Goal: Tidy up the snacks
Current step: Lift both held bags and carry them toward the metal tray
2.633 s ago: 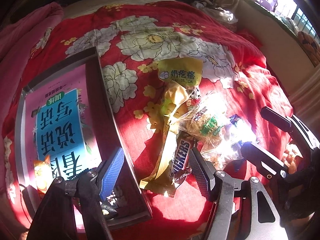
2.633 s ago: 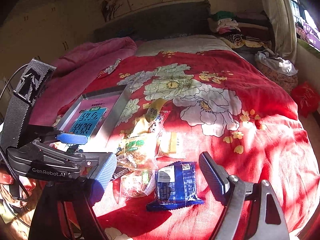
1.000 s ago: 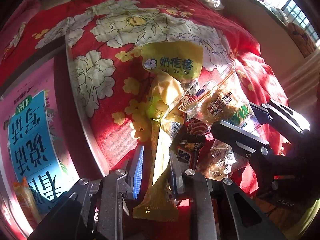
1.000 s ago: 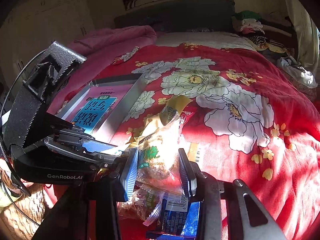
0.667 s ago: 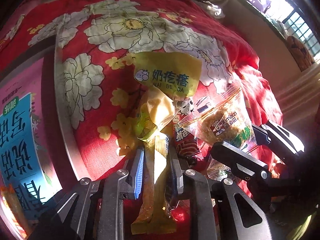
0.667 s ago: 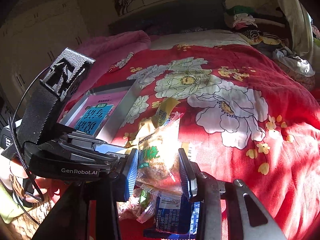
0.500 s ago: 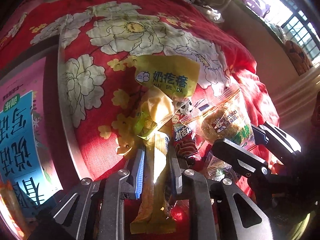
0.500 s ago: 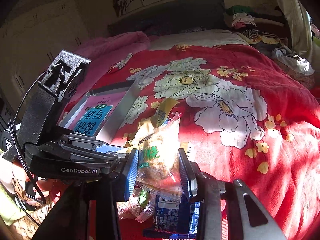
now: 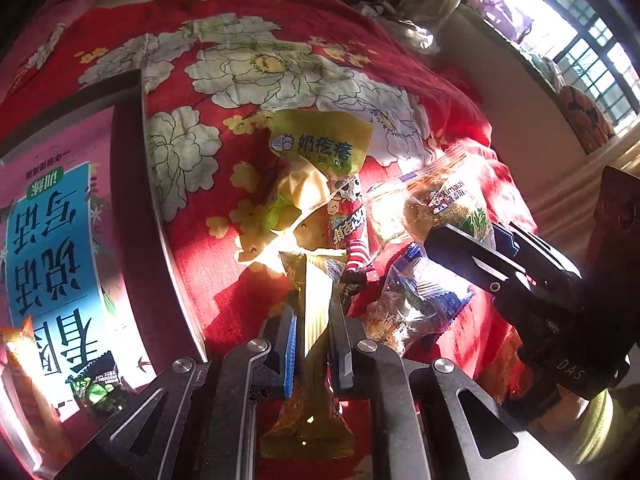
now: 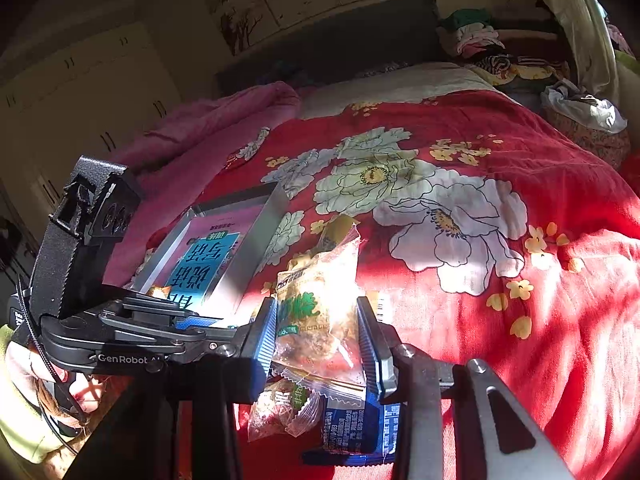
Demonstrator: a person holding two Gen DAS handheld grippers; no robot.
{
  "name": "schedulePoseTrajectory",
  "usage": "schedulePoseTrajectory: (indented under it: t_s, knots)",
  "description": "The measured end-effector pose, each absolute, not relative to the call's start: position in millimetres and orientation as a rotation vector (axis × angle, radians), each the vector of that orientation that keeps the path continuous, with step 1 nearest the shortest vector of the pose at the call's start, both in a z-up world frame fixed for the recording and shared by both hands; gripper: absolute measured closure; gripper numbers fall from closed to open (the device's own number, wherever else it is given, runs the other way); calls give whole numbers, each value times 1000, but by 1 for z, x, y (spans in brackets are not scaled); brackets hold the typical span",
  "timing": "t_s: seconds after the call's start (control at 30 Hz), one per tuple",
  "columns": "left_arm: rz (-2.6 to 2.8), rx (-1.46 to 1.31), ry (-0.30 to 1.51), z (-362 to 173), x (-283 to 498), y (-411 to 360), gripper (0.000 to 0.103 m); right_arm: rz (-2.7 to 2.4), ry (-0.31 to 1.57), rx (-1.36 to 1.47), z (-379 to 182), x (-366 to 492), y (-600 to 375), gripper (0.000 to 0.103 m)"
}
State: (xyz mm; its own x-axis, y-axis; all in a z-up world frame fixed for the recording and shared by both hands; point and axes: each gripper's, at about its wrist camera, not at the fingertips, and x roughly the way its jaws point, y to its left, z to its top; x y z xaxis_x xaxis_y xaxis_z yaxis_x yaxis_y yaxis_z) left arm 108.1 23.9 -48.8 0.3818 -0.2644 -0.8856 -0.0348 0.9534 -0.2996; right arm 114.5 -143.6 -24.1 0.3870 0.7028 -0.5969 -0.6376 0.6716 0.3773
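Several snack packets lie heaped on a red flowered bedspread (image 9: 248, 60). My left gripper (image 9: 313, 318) is shut on a long yellow bar wrapper (image 9: 308, 428), whose upper end points into the heap. My right gripper (image 10: 318, 332) is shut on a clear packet of rice crackers (image 10: 316, 292) with green print, held upright above the pile. The left wrist view shows that packet (image 9: 440, 208) at the right, between the right gripper's black fingers (image 9: 468, 252). A metal tray (image 9: 132, 200) lies to the left.
The tray holds an orange packet (image 9: 20, 356) and a small dark packet (image 9: 100, 384) on a pink and blue printed sheet. A yellow pouch (image 9: 320, 144), a red packet (image 9: 348, 228) and a blue packet (image 10: 356, 424) stay in the heap. A pink quilt (image 10: 208, 128) lies beyond the tray.
The left gripper's jaws have pressed tighter on the yellow bar and pulled it a little up and back from the heap. The right gripper keeps its packet, almost still.
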Motion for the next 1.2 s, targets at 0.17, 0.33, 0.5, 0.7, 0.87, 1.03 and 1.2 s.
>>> schedulePoseTrajectory:
  t_s: [0.17, 0.33, 0.5, 0.7, 0.87, 1.03, 1.2]
  knots:
    - [-147, -288, 1153, -37, 98, 28, 91, 854, 793, 101, -20, 110, -145, 64]
    - [-133, -292, 1123, -25, 88, 35, 91, 851, 784, 138, -15, 107, -151, 64]
    - [-121, -306, 1098, -17, 83, 42, 91, 842, 774, 133, -12, 103, -152, 64]
    - [-107, -309, 1077, -8, 76, 47, 91, 843, 766, 135, -8, 98, -151, 64]
    - [-89, -324, 1063, -3, 70, 56, 91, 845, 760, 142, -4, 95, -150, 64]
    - [-64, -339, 1043, 4, 63, 69, 91, 847, 753, 124, -2, 91, -146, 64]
    - [-37, -361, 1029, 8, 58, 83, 91, 858, 744, 108, 0, 87, -140, 64]
